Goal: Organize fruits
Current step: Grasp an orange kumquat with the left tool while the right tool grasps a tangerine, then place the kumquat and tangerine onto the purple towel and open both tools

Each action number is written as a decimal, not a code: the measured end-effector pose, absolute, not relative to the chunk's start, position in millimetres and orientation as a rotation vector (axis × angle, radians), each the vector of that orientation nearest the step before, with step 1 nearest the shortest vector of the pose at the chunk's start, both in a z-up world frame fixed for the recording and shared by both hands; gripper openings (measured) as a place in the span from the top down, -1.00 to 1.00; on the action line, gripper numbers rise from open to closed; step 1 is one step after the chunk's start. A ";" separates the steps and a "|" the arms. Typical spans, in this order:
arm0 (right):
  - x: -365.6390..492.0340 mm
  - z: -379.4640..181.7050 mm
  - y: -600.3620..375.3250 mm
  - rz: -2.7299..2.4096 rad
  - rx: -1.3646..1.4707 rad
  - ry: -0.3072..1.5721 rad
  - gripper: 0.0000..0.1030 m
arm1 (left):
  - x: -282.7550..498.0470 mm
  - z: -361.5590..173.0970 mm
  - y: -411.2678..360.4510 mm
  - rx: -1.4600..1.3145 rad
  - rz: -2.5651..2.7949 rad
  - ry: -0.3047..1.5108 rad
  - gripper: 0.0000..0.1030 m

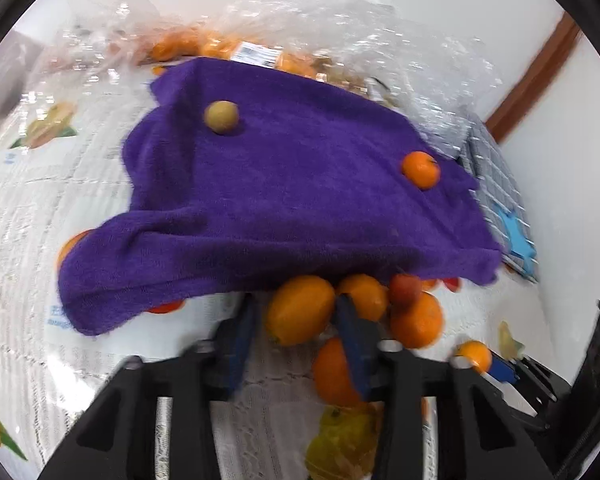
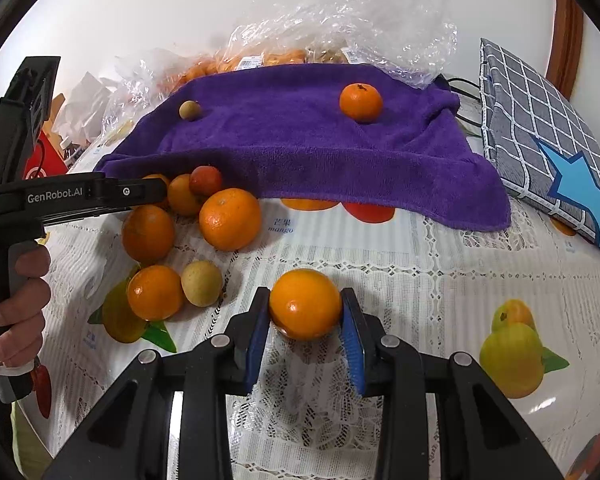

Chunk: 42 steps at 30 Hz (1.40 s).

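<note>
A purple towel [image 1: 300, 184] [image 2: 300, 140] lies draped over something raised on the table. On it rest a small yellow-green fruit [image 1: 221, 117] [image 2: 190, 111] and a tangerine [image 1: 420, 169] [image 2: 360, 102]. Loose oranges [image 2: 230, 218] and a small red fruit [image 2: 205, 180] are piled at the towel's front edge. My left gripper [image 1: 296, 300] [image 2: 156, 192] reaches into that pile, shut on an orange [image 1: 300, 312]. My right gripper [image 2: 305, 296] is shut on another orange [image 2: 305, 304], in front of the towel over the tablecloth.
Crinkled clear plastic bags [image 2: 360, 20] holding more fruit lie behind the towel. A grey checked cushion with a blue star [image 2: 540, 128] leans at the right. A further orange [image 2: 154, 292] and a pale yellow fruit [image 2: 202, 283] sit on the fruit-printed lace tablecloth [image 2: 420, 272]. A hand [image 2: 20, 300] holds the left gripper's handle.
</note>
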State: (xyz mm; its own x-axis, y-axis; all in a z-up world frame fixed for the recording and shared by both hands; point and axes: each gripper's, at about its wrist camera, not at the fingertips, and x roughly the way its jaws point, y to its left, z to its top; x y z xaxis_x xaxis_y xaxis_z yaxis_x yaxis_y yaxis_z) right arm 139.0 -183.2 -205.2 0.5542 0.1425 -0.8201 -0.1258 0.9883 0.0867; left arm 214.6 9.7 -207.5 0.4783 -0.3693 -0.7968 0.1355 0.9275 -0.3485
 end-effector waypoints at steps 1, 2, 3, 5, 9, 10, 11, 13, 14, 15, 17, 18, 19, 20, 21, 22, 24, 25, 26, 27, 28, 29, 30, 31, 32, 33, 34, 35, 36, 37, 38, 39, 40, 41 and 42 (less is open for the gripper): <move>138.4 -204.7 -183.2 0.154 0.016 0.968 0.33 | 213.5 -206.2 9.3 -0.238 -0.299 1.030 0.35; 137.8 -203.9 -183.2 0.151 0.014 0.965 0.33 | 212.1 -205.2 10.0 -0.226 -0.289 1.024 0.35; 137.4 -203.1 -183.3 0.149 0.014 0.963 0.33 | 209.7 -203.4 11.3 -0.212 -0.278 1.013 0.35; 136.4 -200.1 -184.6 0.143 0.021 0.955 0.33 | 206.1 -201.0 16.0 -0.209 -0.265 1.006 0.35; 134.5 -191.7 -186.0 0.129 0.018 0.933 0.33 | 200.0 -194.7 29.0 -0.237 -0.243 1.000 0.35; 134.8 -190.1 -186.3 0.126 0.017 0.930 0.33 | 197.8 -192.4 31.0 -0.236 -0.237 0.995 0.35; 134.6 -187.4 -187.1 0.120 0.018 0.926 0.33 | 195.2 -189.4 33.1 -0.234 -0.230 0.988 0.35; 134.9 -182.8 -190.0 0.105 0.023 0.917 0.33 | 190.8 -182.5 37.7 -0.233 -0.220 0.977 0.35; 135.4 -180.8 -192.3 0.098 0.029 0.915 0.33 | 188.9 -179.3 40.7 -0.236 -0.220 0.972 0.35; 135.3 -179.0 -194.4 0.090 0.037 0.912 0.33 | 187.3 -176.4 42.8 -0.239 -0.220 0.966 0.35; 136.6 -175.7 -199.0 0.072 0.051 0.909 0.33 | 185.2 -170.2 47.1 -0.244 -0.214 0.953 0.35; 137.5 -173.9 -201.2 0.059 0.056 0.908 0.33 | 185.0 -167.4 49.3 -0.246 -0.211 0.948 0.35; 138.1 -172.1 -203.8 0.047 0.061 0.906 0.33 | 185.0 -165.0 50.9 -0.248 -0.208 0.945 0.35; 138.4 -171.3 -205.7 0.039 0.064 0.904 0.33 | 184.8 -162.0 53.0 -0.249 -0.205 0.940 0.35; 138.8 -169.3 -208.0 0.028 0.070 0.902 0.33 | 183.8 -159.0 55.9 -0.252 -0.201 0.934 0.35; 139.1 -167.0 -210.0 0.018 0.076 0.899 0.33 | 184.2 -155.5 58.4 -0.256 -0.195 0.928 0.35; 140.7 -161.7 -214.3 -0.003 0.085 0.890 0.33 | 184.3 -150.5 62.5 -0.264 -0.191 0.919 0.35; 141.5 -158.8 -216.3 -0.013 0.088 0.885 0.33 | 184.6 -147.3 64.7 -0.267 -0.189 0.912 0.35; 142.5 -156.1 -217.9 -0.022 0.089 0.881 0.33 | 184.4 -145.5 66.1 -0.267 -0.187 0.908 0.35; 144.0 -154.1 -218.6 -0.026 0.090 0.878 0.33 | 185.2 -143.3 67.4 -0.267 -0.184 0.903 0.35; 145.8 -151.3 -220.4 -0.033 0.090 0.874 0.33 | 186.0 -141.6 68.2 -0.267 -0.182 0.899 0.35; 147.5 -149.6 -221.5 -0.038 0.089 0.871 0.33 | 187.1 -140.0 69.4 -0.269 -0.181 0.895 0.35; 149.4 -147.9 -222.4 -0.043 0.087 0.868 0.33 | 188.9 -138.7 70.7 -0.271 -0.179 0.892 0.35; 151.6 -146.3 -223.2 -0.047 0.087 0.865 0.33 | 190.9 -138.0 71.9 -0.274 -0.175 0.891 0.35; 154.2 -144.8 -223.5 -0.048 0.087 0.864 0.33 | 192.7 -137.4 73.6 -0.277 -0.172 0.890 0.35; 156.8 -143.6 -224.2 -0.049 0.086 0.862 0.33 | 195.1 -137.7 73.8 -0.280 -0.170 0.890 0.35; 159.0 -142.3 -224.6 -0.049 0.085 0.859 0.33 | 197.4 -137.5 75.1 -0.282 -0.169 0.889 0.35; 161.6 -141.1 -224.9 -0.048 0.084 0.856 0.33 | 200.2 -137.4 76.0 -0.283 -0.165 0.889 0.35; 164.3 -140.3 -225.1 -0.048 0.082 0.854 0.33 | 203.3 -137.4 76.3 -0.284 -0.163 0.888 0.35; 167.3 -139.6 -224.9 -0.048 0.080 0.852 0.33 | 206.0 -137.3 76.8 -0.285 -0.162 0.888 0.35; 169.6 -139.2 -224.5 -0.048 0.078 0.851 0.33 | 210.0 -137.2 77.0 -0.287 -0.161 0.887 0.35; 174.1 -138.6 -224.2 -0.048 0.076 0.850 0.33 | 212.8 -137.2 77.0 -0.287 -0.161 0.887 0.35; 176.5 -138.3 -224.0 -0.046 0.075 0.849 0.33 | 216.0 -137.1 76.8 -0.287 -0.161 0.886 0.35; 180.2 -137.9 -223.8 -0.045 0.074 0.848 0.33 | 219.1 -137.5 76.3 -0.287 -0.161 0.886 0.35; 183.2 -137.7 -223.4 -0.044 0.073 0.846 0.33 | 221.9 -137.7 75.7 -0.287 -0.161 0.886 0.35</move>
